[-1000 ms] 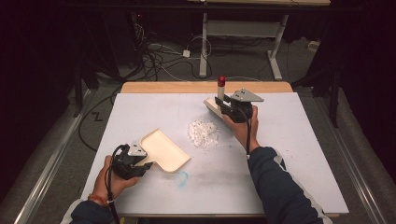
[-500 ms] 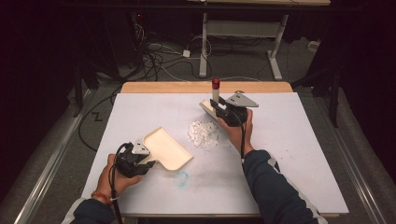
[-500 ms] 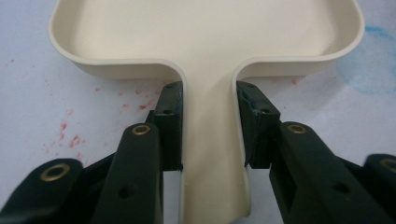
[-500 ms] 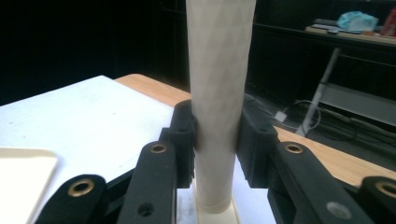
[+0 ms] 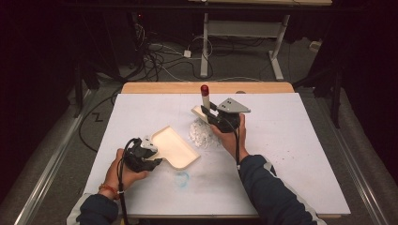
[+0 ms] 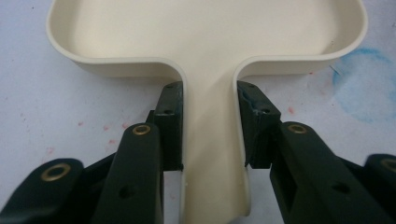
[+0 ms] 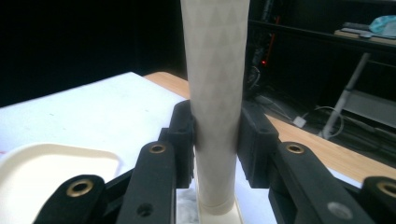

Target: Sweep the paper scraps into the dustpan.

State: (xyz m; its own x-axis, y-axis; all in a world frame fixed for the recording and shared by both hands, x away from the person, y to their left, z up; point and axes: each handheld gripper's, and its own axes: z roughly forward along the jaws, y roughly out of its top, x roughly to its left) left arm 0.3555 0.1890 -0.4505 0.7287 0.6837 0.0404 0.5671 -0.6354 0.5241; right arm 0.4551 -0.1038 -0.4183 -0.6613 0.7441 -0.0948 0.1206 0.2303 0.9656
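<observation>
Your left gripper [image 6: 208, 135] has its jaws clamped on the narrow handle of the cream dustpan [image 6: 205, 42], one pad on each side, with no slack showing. In the high view the dustpan [image 5: 174, 147] lies flat on the white table cover [image 5: 291, 140], its open mouth turned toward the pile of white scraps [image 5: 201, 133] and just short of it.

Your right gripper [image 7: 217, 140] is closed on the pale, patterned handle of a small brush [image 7: 215, 70], which stands nearly upright between the pads. From above, that brush [image 5: 204, 98] shows a red cap on top, and its head sits at the far edge of the scraps, with your right gripper [image 5: 217, 118] just behind the pile.

So you appear to be at the sweeping step: tool and pan are both in hand and lined up on opposite sides of the scraps, none of which are in the pan yet. The next move likely calls for drawing the brush head through the pile toward the pan's mouth while you keep the pan's lip pressed to the cover. Watch that light pieces don't scatter sideways past the rim.
</observation>
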